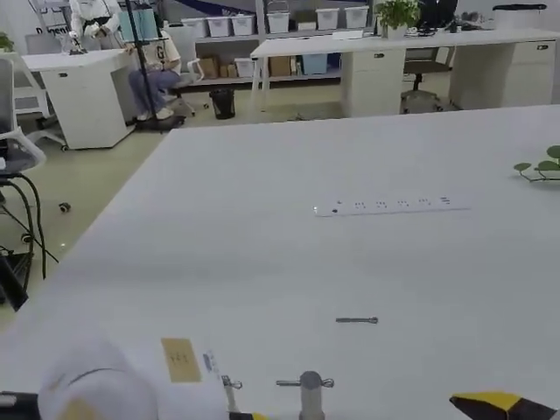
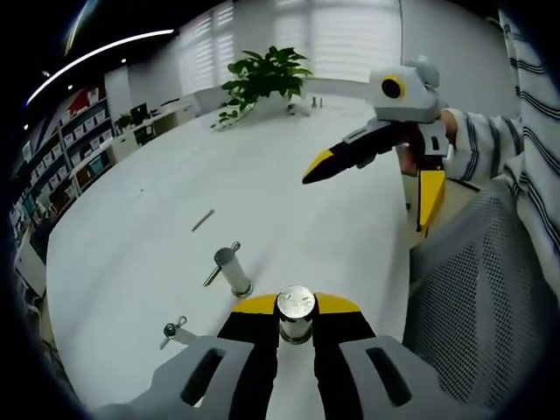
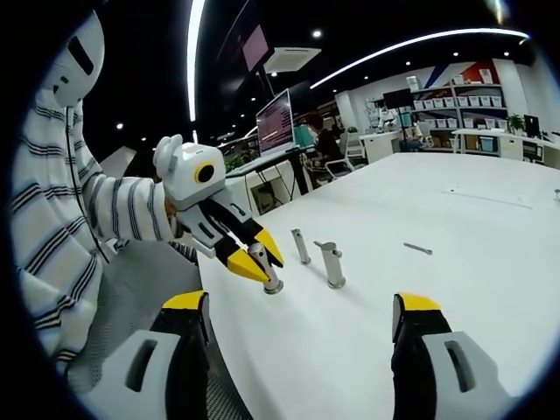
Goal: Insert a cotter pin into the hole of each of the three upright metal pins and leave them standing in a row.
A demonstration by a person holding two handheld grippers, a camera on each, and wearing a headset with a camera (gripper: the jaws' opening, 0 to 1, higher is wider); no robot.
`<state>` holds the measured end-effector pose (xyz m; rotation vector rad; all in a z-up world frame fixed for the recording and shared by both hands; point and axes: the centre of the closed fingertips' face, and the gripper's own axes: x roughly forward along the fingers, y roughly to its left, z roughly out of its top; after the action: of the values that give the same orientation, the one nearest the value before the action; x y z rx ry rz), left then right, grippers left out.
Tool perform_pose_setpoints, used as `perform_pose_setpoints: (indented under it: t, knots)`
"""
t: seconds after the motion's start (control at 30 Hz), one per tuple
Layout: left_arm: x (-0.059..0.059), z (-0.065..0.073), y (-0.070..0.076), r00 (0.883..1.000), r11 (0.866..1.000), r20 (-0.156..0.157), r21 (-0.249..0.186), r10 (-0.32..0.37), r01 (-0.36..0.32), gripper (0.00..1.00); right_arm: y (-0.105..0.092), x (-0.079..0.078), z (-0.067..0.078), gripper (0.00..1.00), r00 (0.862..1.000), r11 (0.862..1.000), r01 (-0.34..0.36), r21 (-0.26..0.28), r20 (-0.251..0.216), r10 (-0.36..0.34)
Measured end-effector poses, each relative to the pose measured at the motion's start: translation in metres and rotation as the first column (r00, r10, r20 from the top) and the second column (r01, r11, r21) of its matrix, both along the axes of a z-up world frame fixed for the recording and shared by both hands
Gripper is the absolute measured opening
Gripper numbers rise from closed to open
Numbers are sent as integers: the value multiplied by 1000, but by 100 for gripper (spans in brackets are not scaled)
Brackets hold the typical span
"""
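In the left gripper view my left gripper is shut on an upright metal pin standing near the table edge; no cotter shows in it. Just beyond stands a second pin with a cotter pin through it. A third, smaller pin to the left also carries one. A loose cotter pin lies farther out on the table. My right gripper is open and empty, held off the table edge, facing the row of pins. In the head view the loose cotter pin lies beyond a fitted pin.
A white power strip lies mid-table, with plant leaves at the right edge. A potted plant stands at the table's far end. A mesh chair is beside the table. A person sits far back.
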<state>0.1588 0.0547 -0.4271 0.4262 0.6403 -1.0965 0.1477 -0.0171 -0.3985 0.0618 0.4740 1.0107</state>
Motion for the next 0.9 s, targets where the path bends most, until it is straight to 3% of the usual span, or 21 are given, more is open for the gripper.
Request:
perform_pose_setpoints:
  t: [0.57,0.83,0.9]
  knots:
    - [-5,-18,-8,997,997,-17,16,-74,74,10,-2,5,-9,87,1000,1000,-1,-17,-18,1]
    - [-4,-23,-10,997,997,-18,13,-82,82,10,-1,6,-9,87,1000,999,-3,-32,-15,3]
    - [-3,-25,-11,996,997,-32,3,-79,79,10,-1,6,-9,87,1000,999,-4,-36,-12,3]
